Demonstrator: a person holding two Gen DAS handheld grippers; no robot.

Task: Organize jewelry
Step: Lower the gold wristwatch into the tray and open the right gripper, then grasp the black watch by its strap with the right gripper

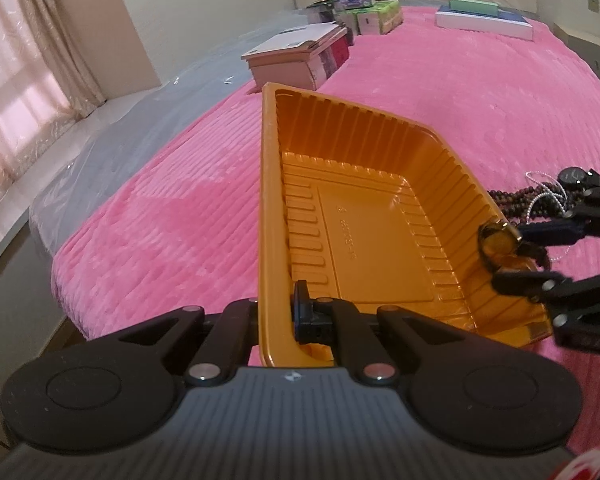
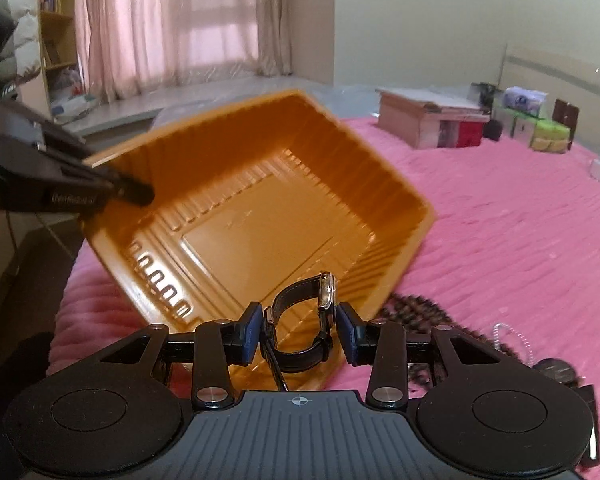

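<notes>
An orange plastic tray (image 1: 364, 216) lies tilted on the pink bedspread. My left gripper (image 1: 278, 316) is shut on the tray's near rim; it also shows in the right wrist view (image 2: 140, 192) at the tray (image 2: 260, 200) edge. My right gripper (image 2: 298, 336) is open, its pads either side of a black-strap wristwatch (image 2: 304, 320) over the tray's near wall. In the left wrist view the right gripper (image 1: 512, 256) reaches in from the right with the watch (image 1: 500, 240) between its fingers. Dark bead strands (image 1: 540, 200) and another watch (image 1: 574, 178) lie right of the tray.
The pink bedspread (image 1: 460, 92) covers the bed. Boxes (image 1: 300, 56) and packets (image 1: 376, 12) stand at the far end, with a white box (image 1: 484, 20) beside them. A window with curtains (image 2: 172, 28) and a shelf (image 2: 56, 20) are beyond the bed.
</notes>
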